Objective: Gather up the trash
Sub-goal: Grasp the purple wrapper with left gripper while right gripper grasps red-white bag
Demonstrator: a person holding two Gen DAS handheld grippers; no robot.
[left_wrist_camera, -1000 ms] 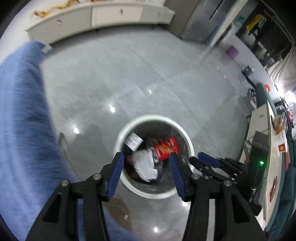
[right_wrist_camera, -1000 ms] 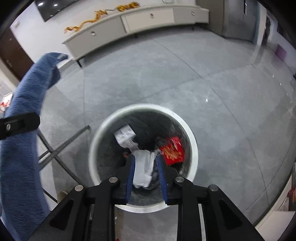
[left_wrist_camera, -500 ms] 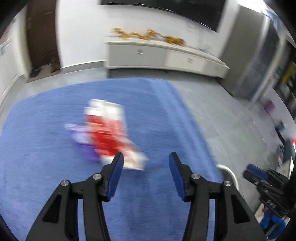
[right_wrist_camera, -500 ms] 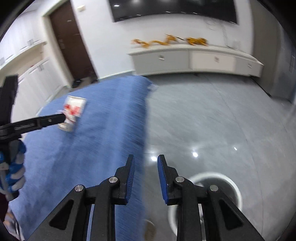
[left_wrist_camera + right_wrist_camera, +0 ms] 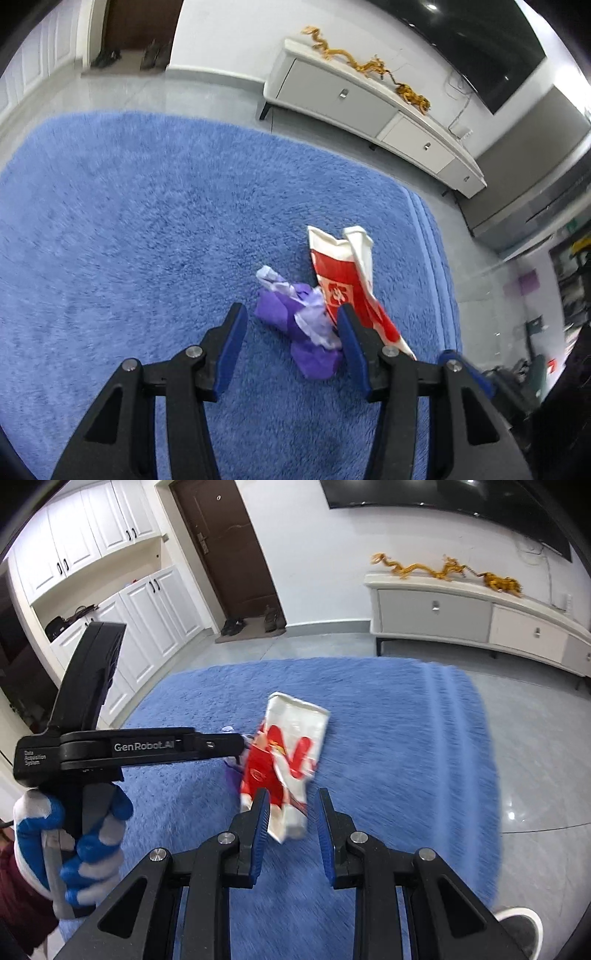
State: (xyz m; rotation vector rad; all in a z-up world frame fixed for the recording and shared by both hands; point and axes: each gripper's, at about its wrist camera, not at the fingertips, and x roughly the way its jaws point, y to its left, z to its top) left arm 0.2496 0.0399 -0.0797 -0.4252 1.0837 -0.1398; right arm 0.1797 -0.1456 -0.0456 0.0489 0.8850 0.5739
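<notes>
A red-and-white snack wrapper [image 5: 341,271] and a crumpled purple paper [image 5: 295,321] lie side by side on the blue rug [image 5: 147,221]. My left gripper [image 5: 291,343] hovers over them, open, and the purple paper shows between its fingers without touching them. In the right wrist view the wrapper [image 5: 291,746] lies just beyond my right gripper [image 5: 291,830]. That gripper stands open by a narrow gap and holds nothing. The left gripper [image 5: 238,746], held by a gloved hand [image 5: 74,849], reaches in from the left to the wrapper's edge.
A white low cabinet [image 5: 461,609] with golden dragon ornaments stands against the far wall. To the left are a brown door [image 5: 229,550] and white cupboards [image 5: 140,620]. The white bin rim [image 5: 517,915] shows at the bottom right, on the grey tile floor [image 5: 535,757].
Both grippers have swung away from above the trash bin to over the blue rug. The wrapper and the purple paper now lie close in front of them. Neither jaw opening has changed.
</notes>
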